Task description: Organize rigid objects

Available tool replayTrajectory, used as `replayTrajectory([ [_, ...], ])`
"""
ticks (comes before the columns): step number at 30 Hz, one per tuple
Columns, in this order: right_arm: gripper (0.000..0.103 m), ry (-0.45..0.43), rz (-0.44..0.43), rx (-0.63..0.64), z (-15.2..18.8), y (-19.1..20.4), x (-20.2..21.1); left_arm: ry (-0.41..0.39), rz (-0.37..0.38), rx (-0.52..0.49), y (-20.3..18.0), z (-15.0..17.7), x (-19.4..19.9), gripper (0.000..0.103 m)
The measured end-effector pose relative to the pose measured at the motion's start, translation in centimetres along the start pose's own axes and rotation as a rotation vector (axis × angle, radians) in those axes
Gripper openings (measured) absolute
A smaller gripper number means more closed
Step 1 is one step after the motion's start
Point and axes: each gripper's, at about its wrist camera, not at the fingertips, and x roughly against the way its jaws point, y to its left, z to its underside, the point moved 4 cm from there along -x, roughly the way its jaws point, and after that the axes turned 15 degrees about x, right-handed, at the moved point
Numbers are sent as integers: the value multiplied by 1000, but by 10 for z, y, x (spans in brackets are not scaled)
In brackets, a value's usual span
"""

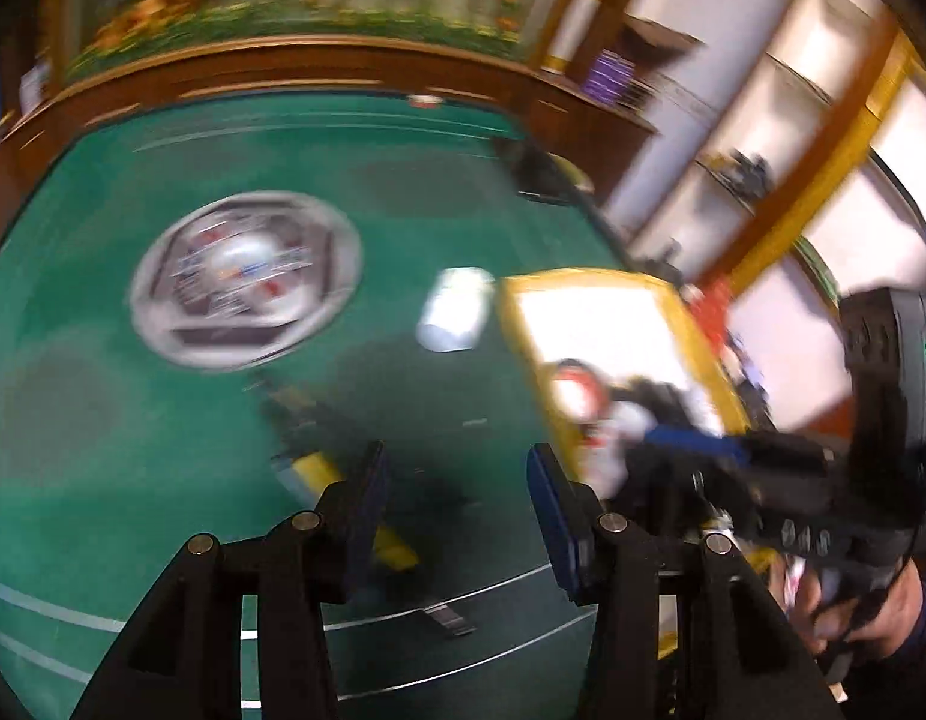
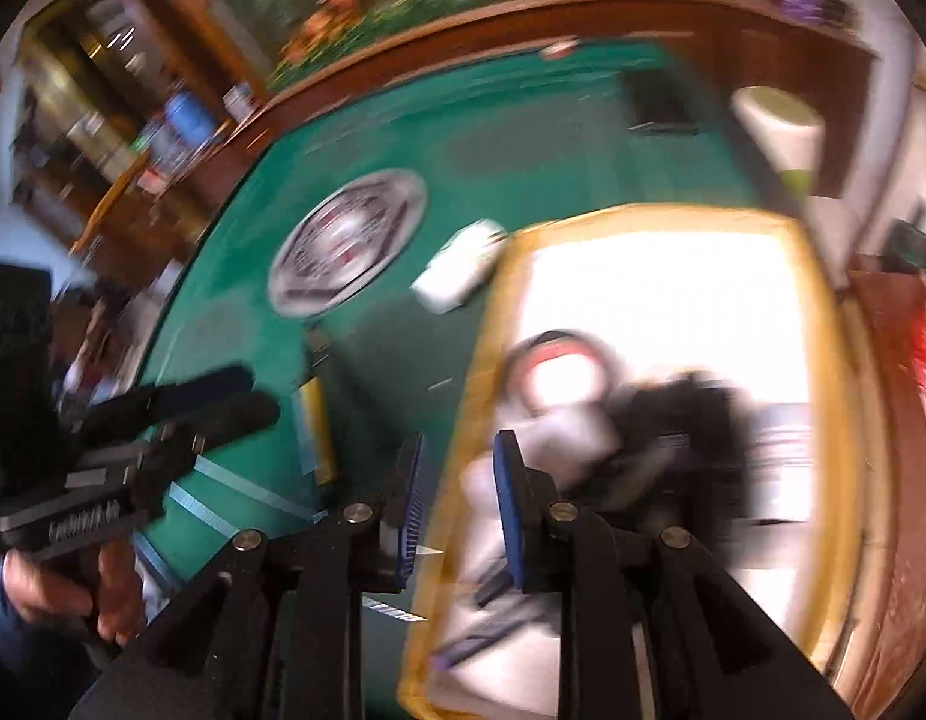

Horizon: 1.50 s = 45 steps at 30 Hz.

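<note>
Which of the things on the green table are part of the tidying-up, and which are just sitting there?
Part of the tidying, as far as I can judge:
- yellow-rimmed tray with a blurry pile inside
- white bottle lying beside it
- yellow-and-black thing on the cloth

Probably just sitting there:
- round silver plate
- black object at the far edge

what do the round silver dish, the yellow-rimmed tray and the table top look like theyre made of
Round dish: probably polished metal or metallised plastic, going by its bright silvery rim; blur leaves it open.
Yellow-rimmed tray: looks like smooth plastic, with a glossy white floor that glares and a rounded yellow edge.
Table top: seemingly matte green felt or cloth, with white lines and no reflections.
</note>
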Motion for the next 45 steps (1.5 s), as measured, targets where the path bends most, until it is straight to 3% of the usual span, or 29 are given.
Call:
replayTrajectory([
  [4, 34, 100, -85, 127, -7, 52, -37, -21, -76, 141, 63, 2, 12, 50],
  [7, 35, 172, -122, 191, -8, 84, -64, -28, -105, 221, 100, 10, 21, 50],
  [13, 41, 257, -80, 218, -2, 101, -96, 7, -133, 270, 134, 22, 24, 50],
  [15, 41, 285, -22, 225, 2, 102, -105, 17, -133, 260, 137, 23, 25, 50],
  [20, 52, 273, 6, 225, 3, 110, -110, 42, -128, 234, 143, 23, 23, 50],
  [23, 53, 265, -72, 214, 4, 123, -112, 53, -123, 220, 142, 21, 20, 50],
  [25, 53, 227, -224, 163, 2, 133, -109, 60, -114, 208, 141, 20, 19, 50],
  [26, 53, 212, -245, 151, 2, 133, -107, 63, -111, 202, 140, 19, 18, 50],
  [30, 53, 178, -125, 141, -3, 114, -94, 88, -88, 174, 129, 20, 11, 50],
  [35, 53, 163, -92, 53, 6, 86, -82, 141, -47, 115, 100, 27, -2, 55],
  [45, 53, 131, -89, 62, 10, 68, -58, 170, -180, 89, 92, 38, -30, 57],
])
